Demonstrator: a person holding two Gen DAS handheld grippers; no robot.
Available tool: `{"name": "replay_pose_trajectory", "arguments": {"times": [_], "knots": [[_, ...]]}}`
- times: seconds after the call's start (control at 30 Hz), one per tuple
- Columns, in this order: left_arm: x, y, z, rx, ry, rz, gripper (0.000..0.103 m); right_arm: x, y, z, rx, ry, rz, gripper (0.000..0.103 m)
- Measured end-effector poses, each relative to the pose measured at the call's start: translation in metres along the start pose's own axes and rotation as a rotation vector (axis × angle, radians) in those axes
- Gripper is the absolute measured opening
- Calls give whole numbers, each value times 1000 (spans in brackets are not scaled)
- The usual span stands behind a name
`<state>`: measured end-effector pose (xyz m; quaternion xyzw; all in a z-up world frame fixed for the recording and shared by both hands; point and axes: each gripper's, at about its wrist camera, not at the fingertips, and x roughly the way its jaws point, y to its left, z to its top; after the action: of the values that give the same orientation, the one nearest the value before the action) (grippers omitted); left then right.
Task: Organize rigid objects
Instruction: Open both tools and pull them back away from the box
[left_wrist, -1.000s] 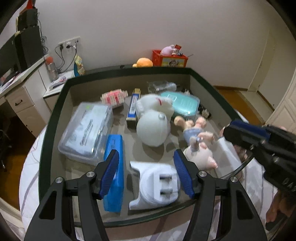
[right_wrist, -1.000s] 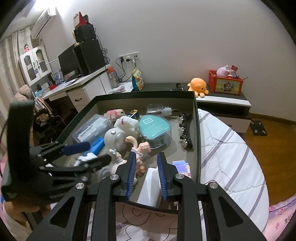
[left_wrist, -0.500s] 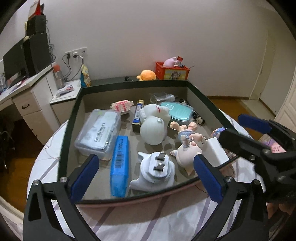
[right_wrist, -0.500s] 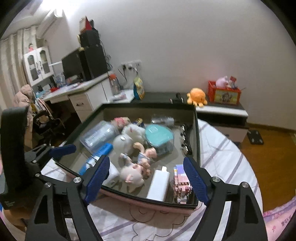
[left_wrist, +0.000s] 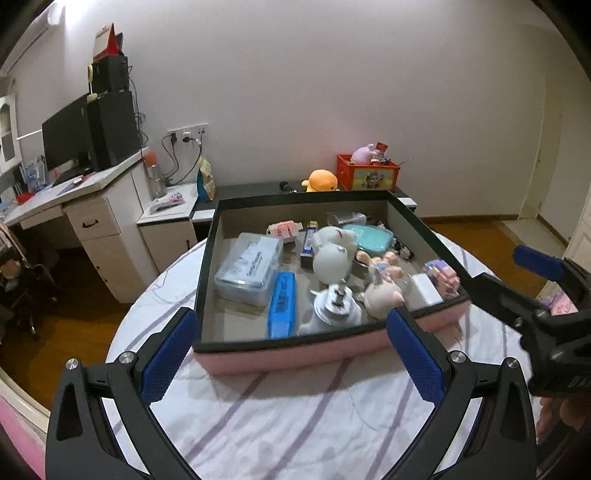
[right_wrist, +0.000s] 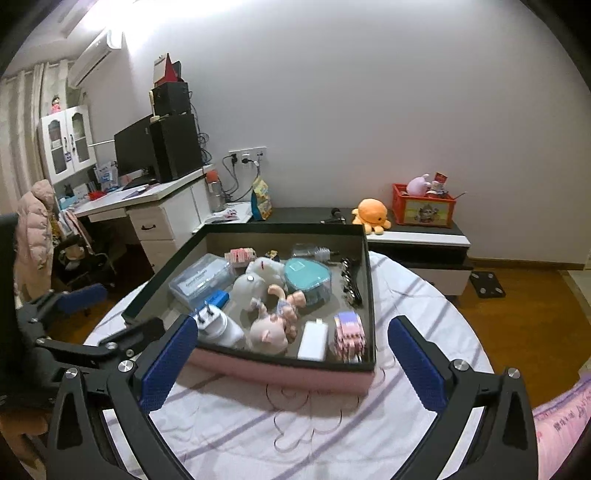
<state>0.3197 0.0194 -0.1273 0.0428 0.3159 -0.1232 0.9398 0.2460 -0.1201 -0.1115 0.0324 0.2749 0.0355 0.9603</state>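
Observation:
A pink box with a black rim (left_wrist: 280, 345) (right_wrist: 284, 373) sits on a round table with a striped white cloth. In it lie a clear plastic case (left_wrist: 251, 269), a blue box (left_wrist: 282, 304), a white plug adapter (left_wrist: 334, 308), a white charger (right_wrist: 314, 339), pig and doll figures (right_wrist: 271, 330), a teal lidded container (right_wrist: 306, 278) and a pink block set (right_wrist: 349, 334). My left gripper (left_wrist: 291, 356) is open and empty, held back from the box's near edge. My right gripper (right_wrist: 290, 363) is open and empty, also in front of the box.
A white desk (right_wrist: 147, 206) with a monitor and speakers stands at the left. A low black-and-white cabinet (right_wrist: 417, 236) behind the table carries an orange plush (right_wrist: 371, 214) and a red crate (right_wrist: 423, 208). Wooden floor lies at the right.
Both grippers have opened wide and pulled back and up from the box. The right one let go of the white charger, which now lies in the box.

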Motion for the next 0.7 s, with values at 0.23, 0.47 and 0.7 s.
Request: {"name": "replay_pose_trajectory", "arguments": {"times": [0.23,0.47,0.7], "knots": [[-22,-4,-8,-2,-32,48,103,-18,3,-10,14,8,-47,103],[-53,-8,-6,6,-81,65,103,-44,7,-2,19,-29,-70,103],[-92,-9,-5,-5,-153,63,103,-75,10,0,48,-46,-84,103]]}}
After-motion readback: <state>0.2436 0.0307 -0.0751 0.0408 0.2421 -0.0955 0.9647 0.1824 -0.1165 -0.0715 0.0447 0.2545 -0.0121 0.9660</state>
